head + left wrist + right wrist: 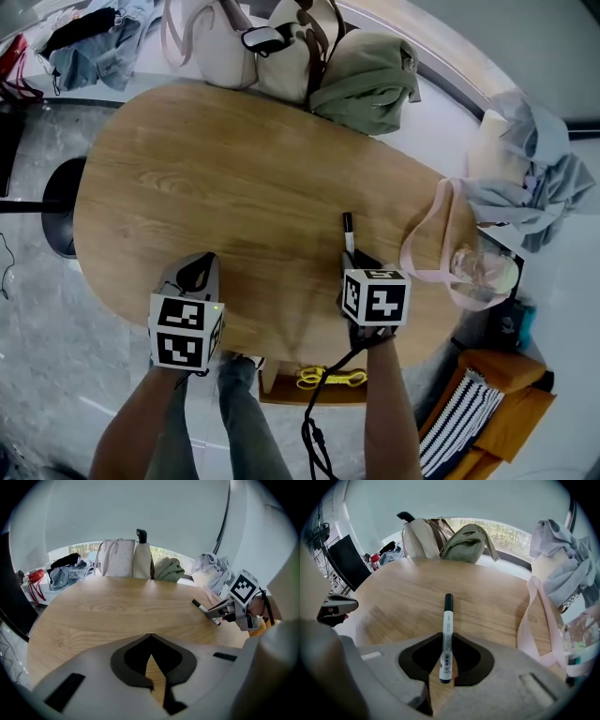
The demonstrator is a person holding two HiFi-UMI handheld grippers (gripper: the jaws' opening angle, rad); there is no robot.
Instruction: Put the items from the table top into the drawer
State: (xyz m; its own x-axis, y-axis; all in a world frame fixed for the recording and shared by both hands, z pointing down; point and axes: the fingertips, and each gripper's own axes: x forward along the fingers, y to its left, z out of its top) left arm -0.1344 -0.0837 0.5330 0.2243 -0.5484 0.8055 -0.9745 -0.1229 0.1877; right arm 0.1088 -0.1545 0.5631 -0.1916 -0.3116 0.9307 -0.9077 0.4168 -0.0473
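A white marker with a black cap (348, 230) (448, 616) lies on the oval wooden table (234, 187), cap pointing away from me. My right gripper (354, 261) (448, 638) points steeply down over its near end, and the jaw tips pinch the barrel. The left gripper view shows the same marker (205, 607) in the right gripper (220, 613). My left gripper (199, 272) (150, 637) hovers at the table's near left edge, its tips together with nothing between them. A wooden drawer (281, 389) stands open under the near edge, with a yellow-handled item (330, 378) inside.
A beige tote (211, 42) and a green backpack (370, 80) sit at the table's far edge. A pink-strapped clear bag (473, 272) hangs off the right edge. Clothes (534, 178) are piled at the right; a black stool base (61, 202) stands at the left.
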